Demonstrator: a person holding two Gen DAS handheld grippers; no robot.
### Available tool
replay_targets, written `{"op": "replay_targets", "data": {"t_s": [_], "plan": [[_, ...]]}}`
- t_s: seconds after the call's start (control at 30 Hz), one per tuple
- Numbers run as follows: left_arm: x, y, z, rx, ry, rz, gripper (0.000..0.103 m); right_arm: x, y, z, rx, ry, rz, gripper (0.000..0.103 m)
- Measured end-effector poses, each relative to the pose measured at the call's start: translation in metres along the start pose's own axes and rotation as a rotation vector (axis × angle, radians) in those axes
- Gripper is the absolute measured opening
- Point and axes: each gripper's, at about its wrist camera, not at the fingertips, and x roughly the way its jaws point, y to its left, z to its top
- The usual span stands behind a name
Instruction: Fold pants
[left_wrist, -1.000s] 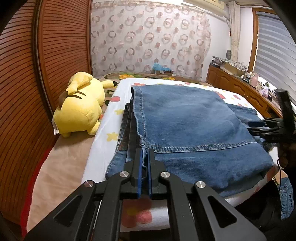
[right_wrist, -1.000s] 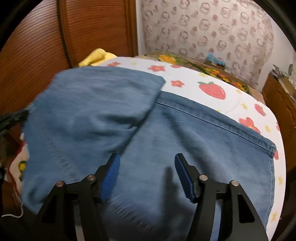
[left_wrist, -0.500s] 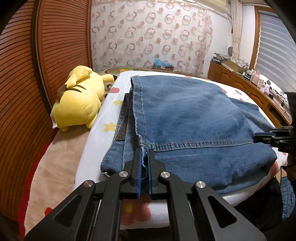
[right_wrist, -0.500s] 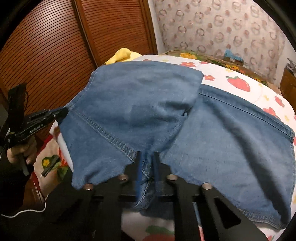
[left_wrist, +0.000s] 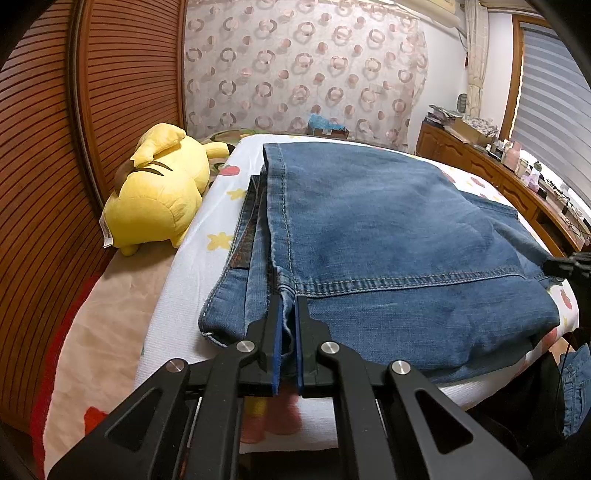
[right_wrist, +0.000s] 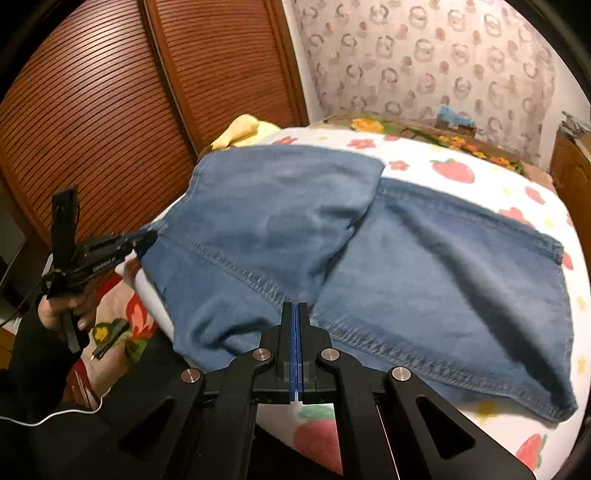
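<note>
Blue jeans (left_wrist: 369, 229) lie folded on the flowered bed sheet (left_wrist: 192, 258), with one layer doubled back over the other (right_wrist: 280, 206). My left gripper (left_wrist: 287, 297) is shut on the near-left corner at the stitched hem, and denim shows between its blue pads. From the right wrist view it (right_wrist: 147, 236) grips the jeans' left corner, held by a person's hand (right_wrist: 62, 306). My right gripper (right_wrist: 295, 306) is shut, pads flat together, its tips at the stitched hem on the near edge. No denim shows between those pads. Its tip (left_wrist: 550, 264) also shows at the jeans' right edge.
A yellow plush toy (left_wrist: 159, 192) lies on the bed left of the jeans, against the slatted wooden doors (left_wrist: 44, 166). A wooden dresser (left_wrist: 517, 181) with clutter runs along the right. A patterned curtain (left_wrist: 314, 74) hangs behind the bed. The bed edge is just under both grippers.
My right gripper's jaws went from wide open over the denim to fully shut, and it drew back to the near hem. The left gripper kept its grip and barely moved.
</note>
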Motion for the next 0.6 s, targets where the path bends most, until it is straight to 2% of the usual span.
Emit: {"op": "replay_targets", "data": {"t_s": [0.17, 0.37, 0.4, 0.43, 0.47, 0.53, 0.6], "plan": [[-0.003, -0.001, 0.0, -0.004, -0.002, 0.002, 0.007, -0.008, -0.004, -0.002, 0.011, -0.037, -0.039, 0.0], [-0.019, -0.006, 0.007, 0.01, -0.038, -0.014, 0.03, -0.02, -0.004, -0.009, 0.02, -0.058, -0.092, 0.0], [-0.022, -0.009, 0.008, 0.014, -0.048, -0.023, 0.043, -0.022, -0.004, -0.01, 0.02, -0.063, -0.1, 0.0], [-0.026, -0.011, 0.01, 0.015, -0.057, -0.037, 0.05, -0.023, -0.005, -0.01, 0.023, -0.067, -0.106, 0.0], [-0.029, -0.015, 0.012, 0.021, -0.068, -0.058, 0.053, -0.024, -0.003, -0.012, 0.024, -0.072, -0.112, 0.0], [-0.031, -0.021, 0.015, 0.035, -0.075, -0.07, 0.078, -0.029, -0.001, -0.012, 0.03, -0.082, -0.124, 0.0], [-0.032, -0.03, 0.016, 0.052, -0.086, -0.102, 0.081, -0.032, 0.0, -0.015, 0.041, -0.091, -0.136, 0.0]]}}
